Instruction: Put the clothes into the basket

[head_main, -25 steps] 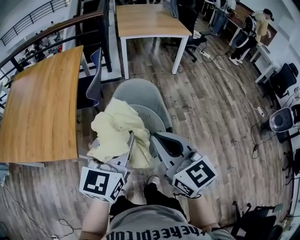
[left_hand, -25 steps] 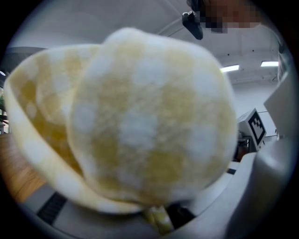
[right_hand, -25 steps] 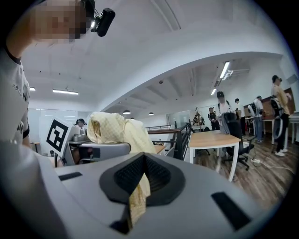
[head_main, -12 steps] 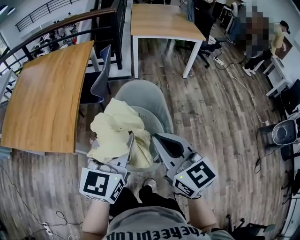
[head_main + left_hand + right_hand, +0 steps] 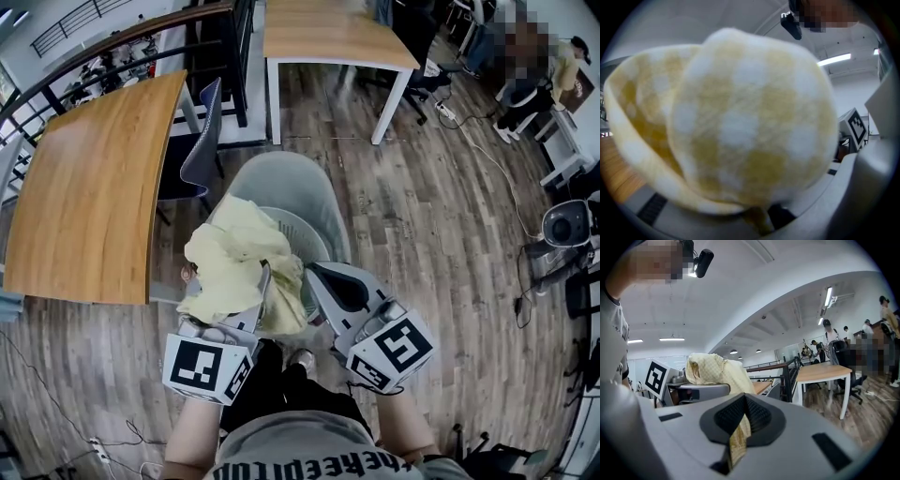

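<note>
A pale yellow checked cloth (image 5: 232,258) hangs bunched over the grey basket (image 5: 298,184) on the floor. My left gripper (image 5: 262,286) is shut on its near edge. In the left gripper view the cloth (image 5: 740,117) fills almost the whole picture and hides most of the jaws. My right gripper (image 5: 322,281) is shut on another strip of the same cloth (image 5: 737,439), which runs down between the dark pads (image 5: 759,416). In the right gripper view the bundle (image 5: 712,369) lies over the left gripper (image 5: 696,392).
A long wooden table (image 5: 89,197) stands to the left with a dark chair (image 5: 192,159) beside it. Another table (image 5: 328,37) is at the back. Cables (image 5: 497,169) lie on the wood floor at the right, and people stand at the far right.
Both grippers have sunk a little with the cloth still held between them. The head camera has shifted, so the basket and tables sit slightly further right in the picture.
</note>
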`<state>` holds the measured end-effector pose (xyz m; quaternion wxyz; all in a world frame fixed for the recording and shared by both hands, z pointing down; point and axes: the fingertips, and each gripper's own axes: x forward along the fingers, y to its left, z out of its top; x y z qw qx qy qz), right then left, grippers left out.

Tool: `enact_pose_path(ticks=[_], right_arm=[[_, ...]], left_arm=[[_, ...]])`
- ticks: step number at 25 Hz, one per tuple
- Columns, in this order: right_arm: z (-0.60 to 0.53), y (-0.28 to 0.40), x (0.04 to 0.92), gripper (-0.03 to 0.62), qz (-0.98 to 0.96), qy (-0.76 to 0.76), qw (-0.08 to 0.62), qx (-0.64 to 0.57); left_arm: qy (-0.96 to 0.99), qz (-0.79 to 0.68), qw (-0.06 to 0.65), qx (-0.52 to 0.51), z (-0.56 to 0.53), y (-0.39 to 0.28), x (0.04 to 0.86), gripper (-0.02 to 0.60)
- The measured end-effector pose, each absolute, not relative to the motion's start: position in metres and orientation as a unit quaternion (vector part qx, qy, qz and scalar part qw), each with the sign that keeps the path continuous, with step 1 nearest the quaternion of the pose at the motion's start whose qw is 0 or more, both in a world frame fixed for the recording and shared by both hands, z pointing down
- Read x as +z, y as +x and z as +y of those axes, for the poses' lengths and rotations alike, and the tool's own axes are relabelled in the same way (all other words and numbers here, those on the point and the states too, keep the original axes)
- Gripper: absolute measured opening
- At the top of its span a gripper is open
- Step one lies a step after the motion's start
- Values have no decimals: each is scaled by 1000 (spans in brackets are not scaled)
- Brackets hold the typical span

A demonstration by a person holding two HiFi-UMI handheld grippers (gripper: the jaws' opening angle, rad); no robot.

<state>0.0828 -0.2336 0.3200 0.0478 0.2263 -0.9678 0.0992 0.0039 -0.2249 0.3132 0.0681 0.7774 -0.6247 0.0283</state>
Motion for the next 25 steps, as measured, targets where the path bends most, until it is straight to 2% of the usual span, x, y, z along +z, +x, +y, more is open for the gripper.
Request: enact_pose_path(ticks=[25], right_arm=[[-290, 23, 391, 9, -943, 268, 100, 169]], left_arm=[[798, -573, 162, 90, -290, -47, 412, 170]])
